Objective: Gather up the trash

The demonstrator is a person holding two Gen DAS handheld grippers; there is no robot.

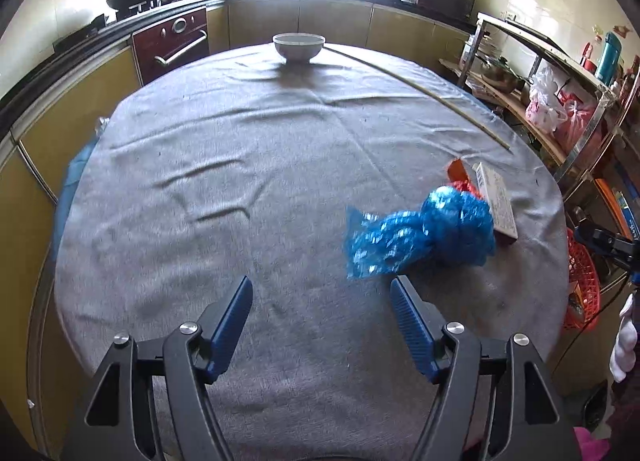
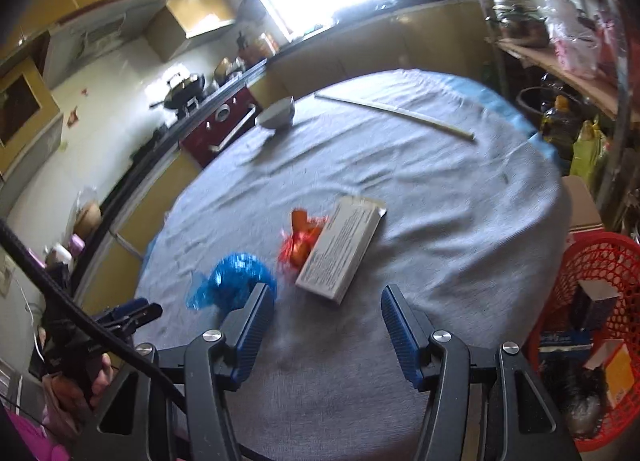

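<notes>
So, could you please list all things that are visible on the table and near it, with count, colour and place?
blue wrapper: 1, shiny blue, crumpled, near right part of the table
red wrapper: 1, red-orange, between blue wrapper and box
box: 1, grey-white with print, flat on the cloth
bowl: 1, pale, far edge of the table
stick: 1, thin, light, far right side
tablecloth: 1, grey, covers the round table
basket: 1, red mesh, beside the table, already holds boxes
left tongs: open, empty
right tongs: open, empty

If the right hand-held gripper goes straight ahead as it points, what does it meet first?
Probably the flat box, lying just beyond the open right hand-held gripper; the blue wrapper sits left of that line. Depth is unclear.
</notes>
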